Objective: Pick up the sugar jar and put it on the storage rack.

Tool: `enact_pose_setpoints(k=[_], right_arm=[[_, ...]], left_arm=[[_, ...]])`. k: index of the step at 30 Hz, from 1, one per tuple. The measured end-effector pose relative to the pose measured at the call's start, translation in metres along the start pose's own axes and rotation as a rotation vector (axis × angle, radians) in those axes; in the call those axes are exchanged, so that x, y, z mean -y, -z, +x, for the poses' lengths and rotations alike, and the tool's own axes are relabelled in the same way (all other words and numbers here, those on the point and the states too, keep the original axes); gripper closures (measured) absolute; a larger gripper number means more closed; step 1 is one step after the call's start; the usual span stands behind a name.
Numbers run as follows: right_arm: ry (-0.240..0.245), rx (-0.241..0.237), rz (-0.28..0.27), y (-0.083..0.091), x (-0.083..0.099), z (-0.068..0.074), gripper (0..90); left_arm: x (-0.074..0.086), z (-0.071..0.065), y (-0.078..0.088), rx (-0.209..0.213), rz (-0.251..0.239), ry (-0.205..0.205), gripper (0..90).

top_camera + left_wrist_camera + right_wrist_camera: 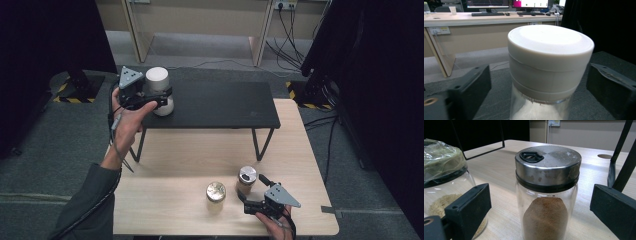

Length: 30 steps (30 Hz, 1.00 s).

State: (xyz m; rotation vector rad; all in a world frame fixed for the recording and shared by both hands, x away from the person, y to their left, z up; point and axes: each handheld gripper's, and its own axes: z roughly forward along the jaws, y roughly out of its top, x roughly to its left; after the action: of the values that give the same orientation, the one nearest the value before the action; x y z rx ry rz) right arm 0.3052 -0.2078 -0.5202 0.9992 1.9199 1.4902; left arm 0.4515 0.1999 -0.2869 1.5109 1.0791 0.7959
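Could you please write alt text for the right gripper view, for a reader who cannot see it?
A glass jar of brown powder with a steel lid stands on a pale wooden table, between the open right gripper, apart from both. A plastic-covered jar stands left.

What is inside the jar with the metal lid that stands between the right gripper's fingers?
The metal-lidded jar holds a brown powder heaped against the glass, filling roughly its lower half. The jar's bottom is out of frame.
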Motion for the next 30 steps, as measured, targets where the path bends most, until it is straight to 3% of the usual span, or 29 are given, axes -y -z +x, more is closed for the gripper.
enact_pose_setpoints(k=[9, 30], right_arm=[[0.0, -0.001, 0.0, 0.0, 0.0, 0.0, 3.7], [0.003, 0.0, -0.003, 0.0, 0.0, 0.0, 3.7]], left_arm=[[0.002, -0.003, 0.006, 0.005, 0.007, 0.004, 0.1], [0.009, -0.023, 0.028, 0.035, -0.008, -0.017, 0.6]])
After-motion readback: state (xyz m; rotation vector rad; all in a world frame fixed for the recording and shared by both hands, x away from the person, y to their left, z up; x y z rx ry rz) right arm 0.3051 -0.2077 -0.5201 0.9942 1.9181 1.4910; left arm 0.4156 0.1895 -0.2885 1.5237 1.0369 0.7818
